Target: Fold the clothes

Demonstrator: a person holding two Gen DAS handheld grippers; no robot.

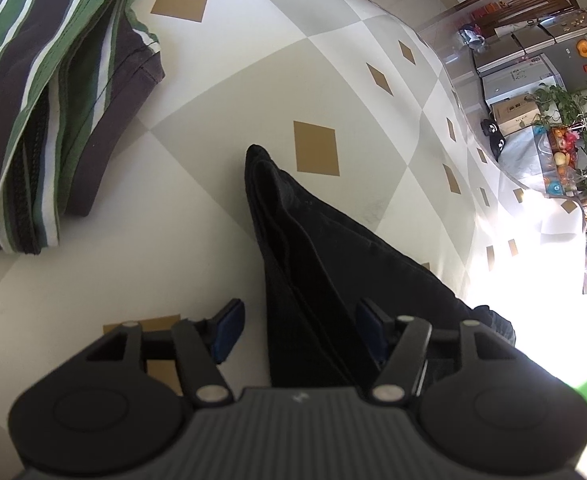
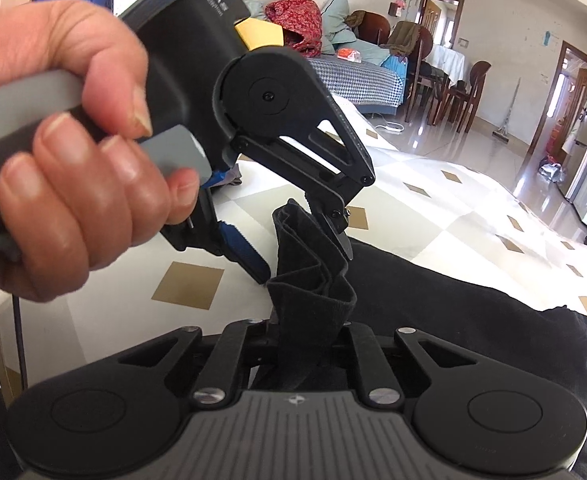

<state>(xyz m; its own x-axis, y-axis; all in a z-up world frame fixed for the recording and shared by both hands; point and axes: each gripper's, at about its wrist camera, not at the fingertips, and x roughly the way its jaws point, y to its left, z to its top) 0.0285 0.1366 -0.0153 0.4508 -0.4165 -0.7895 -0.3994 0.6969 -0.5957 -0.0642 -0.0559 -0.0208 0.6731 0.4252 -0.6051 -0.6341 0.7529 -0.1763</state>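
Checkered cloth (image 1: 221, 80) bears striped garment (image 1: 45, 92); left gripper (image 1: 297, 320) agape, right gripper (image 2: 301, 332) seemingly pinching black garment (image 2: 305, 280).

The striped garment (image 1: 53, 92) is cut off by the left wrist view's left and top edges. In the right wrist view, the right tool's fingertips are hidden inside the bunched black garment (image 2: 309, 280), which is itself cropped at the right.
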